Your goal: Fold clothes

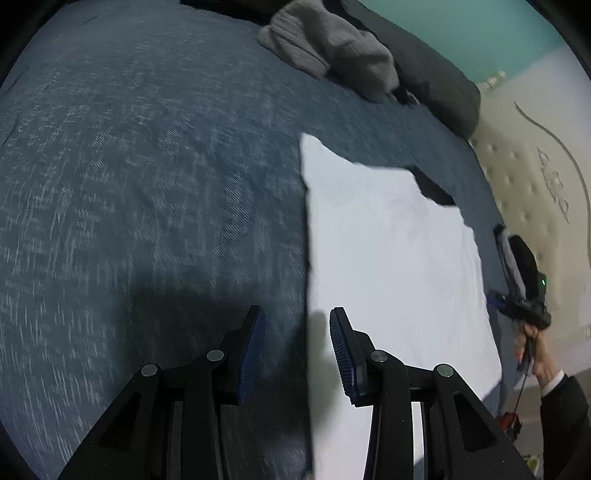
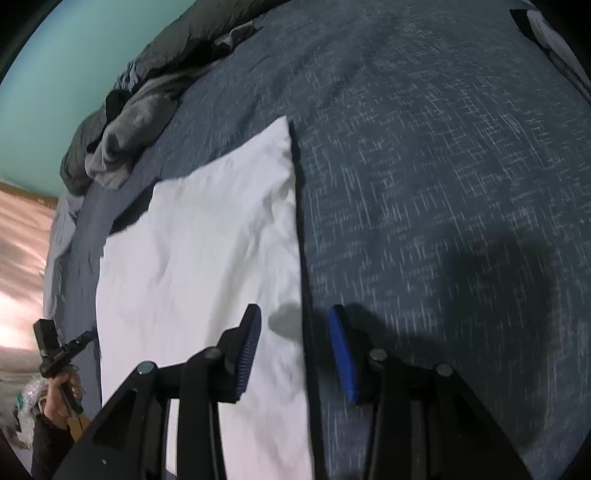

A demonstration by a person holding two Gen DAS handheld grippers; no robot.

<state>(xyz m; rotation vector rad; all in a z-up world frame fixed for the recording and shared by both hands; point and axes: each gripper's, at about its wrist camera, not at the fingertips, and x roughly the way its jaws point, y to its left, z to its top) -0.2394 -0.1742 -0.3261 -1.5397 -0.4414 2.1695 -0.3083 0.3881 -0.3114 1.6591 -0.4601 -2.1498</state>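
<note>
Left wrist view: the left gripper [image 1: 297, 325] hangs over the bed with its jaws spread apart and nothing between them. Its blue-padded fingers straddle the long left edge of the white cloth [image 1: 391, 258], which lies flat on the blue-grey bedspread [image 1: 147, 184]. The cloth fills the right half of the scene and runs from the near edge toward the far right, where its outline steps in at a dark notch. At the far end of the bed sits a crumpled grey garment [image 1: 328, 48], with a dark pillow [image 1: 439, 85] just beside it on the right. Beyond them the wall [image 1: 461, 26] is teal. To the right of the bed stands a cream quilted mattress side [image 1: 532, 177]. At the right edge, the right gripper [image 1: 517, 280] shows in a hand, too small and side-on to tell how its jaws stand.

Right wrist view: the right gripper [image 2: 293, 328] is likewise released, jaws wide and holding nothing. Its fingers straddle the long right edge of the white cloth [image 2: 207, 251], which lies flat to the left, the bedspread [image 2: 443, 166] spreading to the right. The grey garment [image 2: 122, 147] and pillow [image 2: 177, 40] lie at the far left against the teal wall [image 2: 55, 92]. The left gripper [image 2: 61, 350] appears at the near left, gripped in a hand.
</note>
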